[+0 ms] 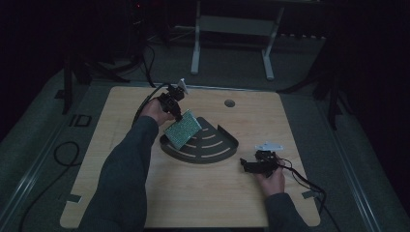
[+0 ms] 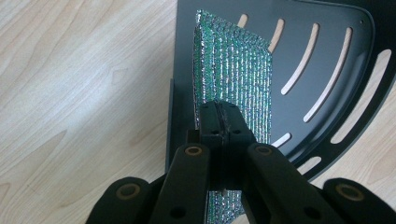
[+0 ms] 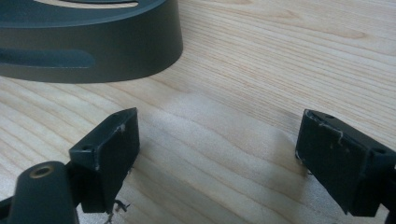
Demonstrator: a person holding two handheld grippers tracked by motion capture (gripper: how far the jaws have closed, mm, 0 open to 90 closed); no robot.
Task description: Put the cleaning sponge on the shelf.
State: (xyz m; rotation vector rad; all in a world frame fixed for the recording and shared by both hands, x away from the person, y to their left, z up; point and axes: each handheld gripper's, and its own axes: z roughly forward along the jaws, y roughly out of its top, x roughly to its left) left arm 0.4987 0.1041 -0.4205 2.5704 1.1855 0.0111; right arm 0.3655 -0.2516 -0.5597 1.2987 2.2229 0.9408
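Glittery green sponge held over the dark slotted tray

Left tongs (image 2: 219, 114) pinched the sponge (image 2: 233, 79) above the tray (image 2: 327, 42) mid-worktop (image 1: 121, 193); right tongs (image 3: 217, 154) gaped empty near the right edge. No legible writing; dim room.

Room dim, far part almost black. Light wood table (image 1: 217, 193) with rounded corners, small round hole (image 1: 229, 103) near its far edge. Grey carpet floor (image 1: 43, 140) all round. White metal frame stand (image 1: 232, 29) on two legs beyond the table's far edge. Dark stand legs (image 1: 77, 72) far left, more dark legs (image 1: 333, 92) far right. Black cable (image 1: 65, 154) looped on the floor at left. Tape scraps (image 1: 72, 197) at the near table corners.
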